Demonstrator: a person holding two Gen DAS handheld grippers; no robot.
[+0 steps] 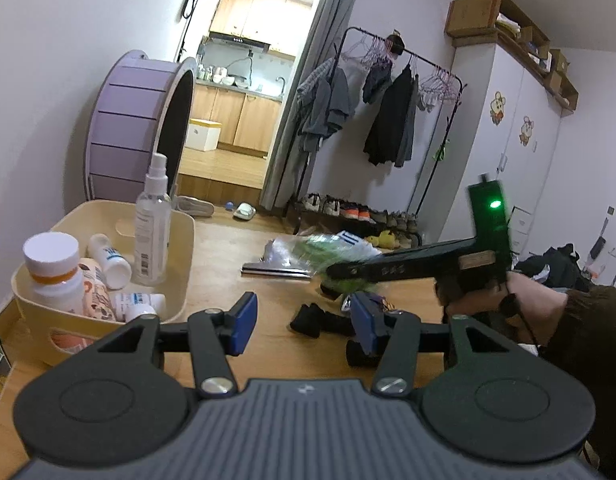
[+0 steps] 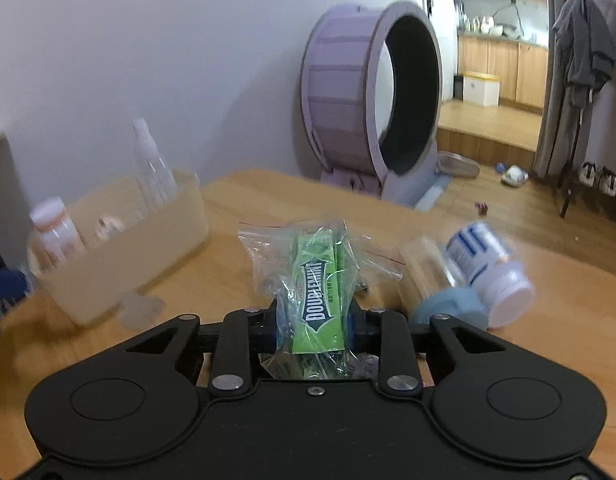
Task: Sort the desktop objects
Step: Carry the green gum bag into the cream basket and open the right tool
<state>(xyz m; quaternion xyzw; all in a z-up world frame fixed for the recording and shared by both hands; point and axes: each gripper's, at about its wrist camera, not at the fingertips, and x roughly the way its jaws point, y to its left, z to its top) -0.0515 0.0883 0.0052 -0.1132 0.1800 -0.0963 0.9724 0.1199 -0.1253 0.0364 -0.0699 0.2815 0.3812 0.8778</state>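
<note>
Green chewing-gum pack inside a crinkled clear zip bag (image 2: 317, 280) sits pinched between the blue pads of the right hand-held gripper (image 2: 313, 326), whose jaws are pressed in on the plastic near its lower end, just above the wooden table (image 2: 268, 200). No earlier picture is given, so only the grip itself can be told. The left hand-held gripper (image 1: 304, 320) hangs spread and empty over the table, a small black object lying just beyond its pads. To the left stands the cream plastic bin (image 1: 180, 240), already holding a tall clear spray bottle (image 1: 152, 224), a white pill bottle with an orange band (image 1: 54, 268) and other small containers. Beside the bag, on the right, a white bottle with a blue label (image 2: 487, 268) lies on its side, blurred. To do this step well, I judge the bag should be lifted straight up before travelling, since the film is slippery and the pack could slide inside it; keep the pinch firm, carry it low over the bin's near wall, and avoid the upright spray bottle, which looks easy to topple.
</note>
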